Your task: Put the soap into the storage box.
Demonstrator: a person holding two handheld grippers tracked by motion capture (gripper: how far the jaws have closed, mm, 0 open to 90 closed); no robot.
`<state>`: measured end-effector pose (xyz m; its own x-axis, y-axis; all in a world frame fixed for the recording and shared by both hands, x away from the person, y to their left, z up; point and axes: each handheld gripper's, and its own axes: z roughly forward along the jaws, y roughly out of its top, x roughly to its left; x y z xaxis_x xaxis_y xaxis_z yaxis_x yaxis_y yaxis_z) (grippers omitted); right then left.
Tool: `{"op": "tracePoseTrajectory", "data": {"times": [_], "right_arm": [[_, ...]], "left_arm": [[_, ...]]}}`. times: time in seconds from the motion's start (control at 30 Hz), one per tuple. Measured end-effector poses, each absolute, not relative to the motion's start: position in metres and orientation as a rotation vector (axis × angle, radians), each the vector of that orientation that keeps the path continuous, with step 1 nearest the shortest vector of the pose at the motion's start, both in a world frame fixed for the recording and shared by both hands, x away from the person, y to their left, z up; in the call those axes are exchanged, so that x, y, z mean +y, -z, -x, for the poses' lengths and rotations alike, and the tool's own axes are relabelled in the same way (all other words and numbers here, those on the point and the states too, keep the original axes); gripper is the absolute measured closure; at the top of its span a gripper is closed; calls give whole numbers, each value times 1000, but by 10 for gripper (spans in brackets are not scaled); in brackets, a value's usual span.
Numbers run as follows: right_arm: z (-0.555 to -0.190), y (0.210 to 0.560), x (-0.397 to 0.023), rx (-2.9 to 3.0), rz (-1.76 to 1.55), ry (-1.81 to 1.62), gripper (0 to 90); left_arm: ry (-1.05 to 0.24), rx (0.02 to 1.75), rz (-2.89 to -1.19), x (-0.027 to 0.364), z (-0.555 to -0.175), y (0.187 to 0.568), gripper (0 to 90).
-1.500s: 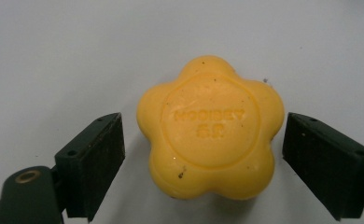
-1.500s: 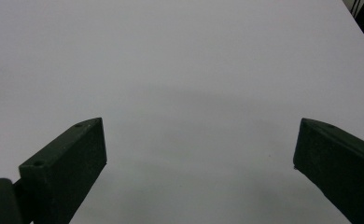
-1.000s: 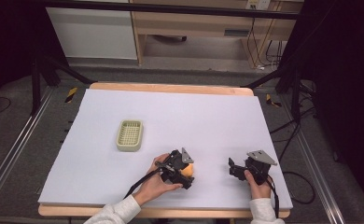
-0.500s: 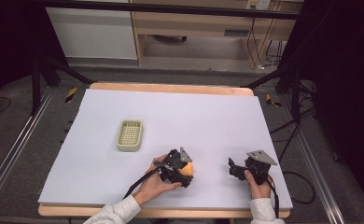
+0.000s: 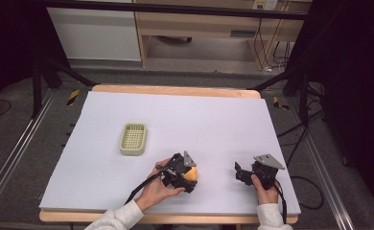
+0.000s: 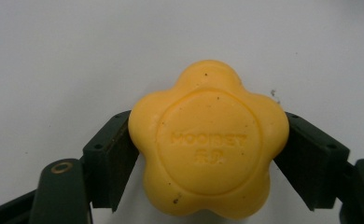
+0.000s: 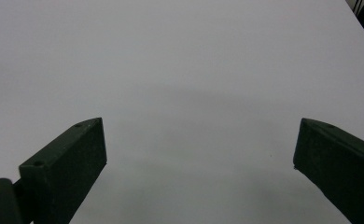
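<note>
A yellow flower-shaped soap (image 6: 208, 144) with a stamped round centre lies on the white table sheet. My left gripper (image 6: 207, 154) is shut on it, one black jaw pressing each side. In the high view the left gripper (image 5: 184, 173) and the soap (image 5: 193, 176) are near the table's front edge, a little left of centre. My right gripper (image 5: 239, 171) rests further right near the front edge, held in a hand. In its own view the right gripper (image 7: 199, 154) stands wide open over bare sheet, with nothing between its jaws.
A small cream slotted basket (image 5: 133, 139) stands on the white sheet (image 5: 199, 120) to the left, behind the left gripper. Black cables trail from both grippers toward the front edge. Black stand legs flank the table on the floor.
</note>
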<state>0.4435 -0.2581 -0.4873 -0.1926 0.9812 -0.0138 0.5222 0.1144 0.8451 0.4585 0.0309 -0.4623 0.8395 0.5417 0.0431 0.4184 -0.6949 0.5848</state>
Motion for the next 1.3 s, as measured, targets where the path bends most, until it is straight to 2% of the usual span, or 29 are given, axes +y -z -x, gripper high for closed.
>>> {"op": "tracePoseTrajectory", "data": {"times": [0.6,1.3], "right_arm": [[-443,487,-258,1791,-1461,-973,31],[-443,487,-258,1791,-1463,-974,31]], "left_arm": [[-280,695,-2446,36,-459,456,247],[-317,739,-2356,53,-460,434,247]]}}
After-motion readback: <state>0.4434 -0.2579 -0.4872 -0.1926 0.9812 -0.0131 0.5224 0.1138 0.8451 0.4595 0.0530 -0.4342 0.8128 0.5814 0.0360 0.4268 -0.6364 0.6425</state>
